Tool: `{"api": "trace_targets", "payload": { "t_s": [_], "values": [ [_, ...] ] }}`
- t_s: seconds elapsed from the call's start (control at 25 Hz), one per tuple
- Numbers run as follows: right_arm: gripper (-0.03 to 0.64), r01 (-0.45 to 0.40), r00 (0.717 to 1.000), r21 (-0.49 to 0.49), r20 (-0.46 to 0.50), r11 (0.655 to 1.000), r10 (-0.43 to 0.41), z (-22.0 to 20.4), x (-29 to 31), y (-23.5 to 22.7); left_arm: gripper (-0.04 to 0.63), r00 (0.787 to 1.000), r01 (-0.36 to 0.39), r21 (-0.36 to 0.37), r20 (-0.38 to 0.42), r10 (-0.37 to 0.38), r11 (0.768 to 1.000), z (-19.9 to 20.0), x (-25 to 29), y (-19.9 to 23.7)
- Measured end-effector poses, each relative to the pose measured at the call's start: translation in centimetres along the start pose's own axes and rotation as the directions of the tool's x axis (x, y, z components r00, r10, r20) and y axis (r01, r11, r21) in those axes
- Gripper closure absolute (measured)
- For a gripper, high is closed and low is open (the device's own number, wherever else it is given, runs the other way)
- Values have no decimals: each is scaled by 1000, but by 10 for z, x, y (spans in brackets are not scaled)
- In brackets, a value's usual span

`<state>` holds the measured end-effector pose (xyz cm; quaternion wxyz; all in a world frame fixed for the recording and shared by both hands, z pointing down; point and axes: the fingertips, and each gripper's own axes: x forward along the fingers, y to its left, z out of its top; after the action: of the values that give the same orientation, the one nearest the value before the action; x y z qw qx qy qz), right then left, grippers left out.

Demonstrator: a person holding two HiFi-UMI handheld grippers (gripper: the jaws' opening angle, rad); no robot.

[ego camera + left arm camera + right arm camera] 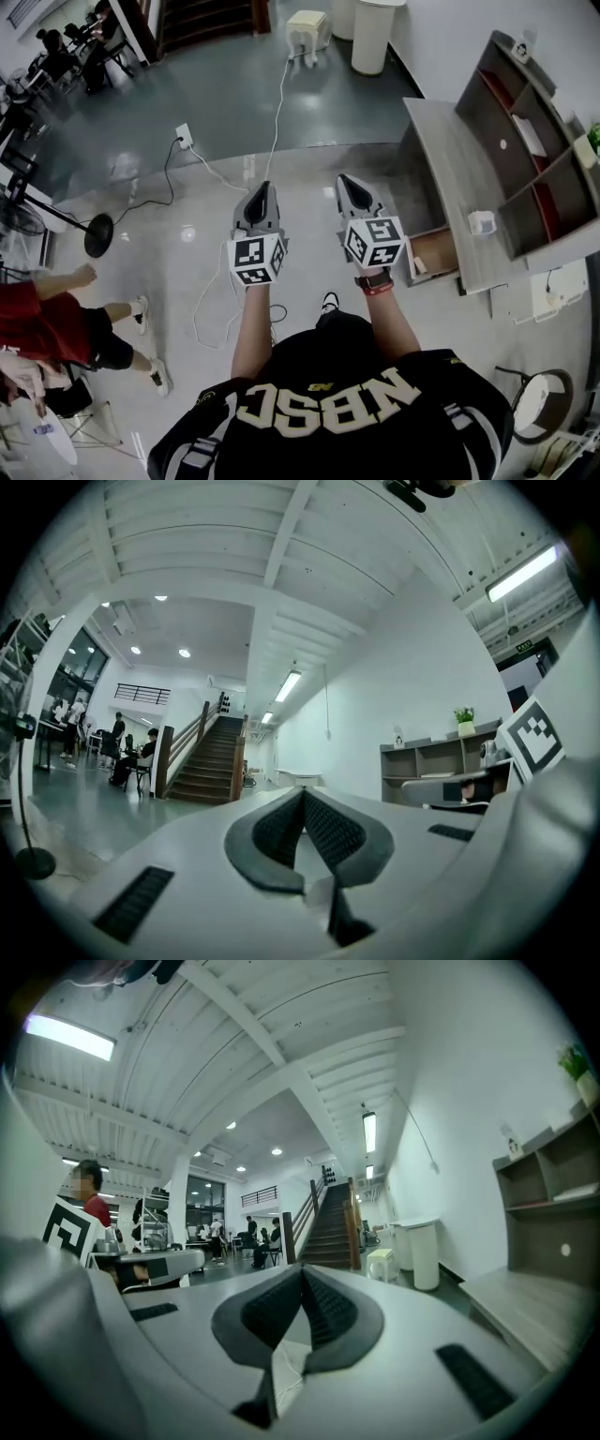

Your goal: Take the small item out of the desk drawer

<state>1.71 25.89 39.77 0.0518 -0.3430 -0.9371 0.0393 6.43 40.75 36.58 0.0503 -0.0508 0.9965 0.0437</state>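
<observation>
Left gripper (262, 187), right gripper (346, 180): jaws together, empty; small white item (418, 265) in open table drawer (441, 246), right of right gripper, apart from jaws

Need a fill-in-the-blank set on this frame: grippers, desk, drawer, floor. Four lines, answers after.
1. The left gripper and the right gripper both have their jaws ___, with nothing between them.
2. The desk stands on the person's ___ side.
3. The drawer under the desk top is ___.
4. The cable running across the floor is ___ in colour.

Missing words: shut; right; open; white.
</observation>
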Motion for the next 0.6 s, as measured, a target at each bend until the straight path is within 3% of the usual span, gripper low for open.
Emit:
{"api": "trace_targets", "payload": {
  "t_s": [0.32,0.6],
  "values": [
    [611,121,993,24,5,992,-121,14,30,-122,586,987,161,-12,-17,-162,987,-18,135,-72],
    [611,283,959,61,-9,957,-283,5,8,-215,586,939,338,-25,-58,-339,941,-46,211,-153]
  ]
}}
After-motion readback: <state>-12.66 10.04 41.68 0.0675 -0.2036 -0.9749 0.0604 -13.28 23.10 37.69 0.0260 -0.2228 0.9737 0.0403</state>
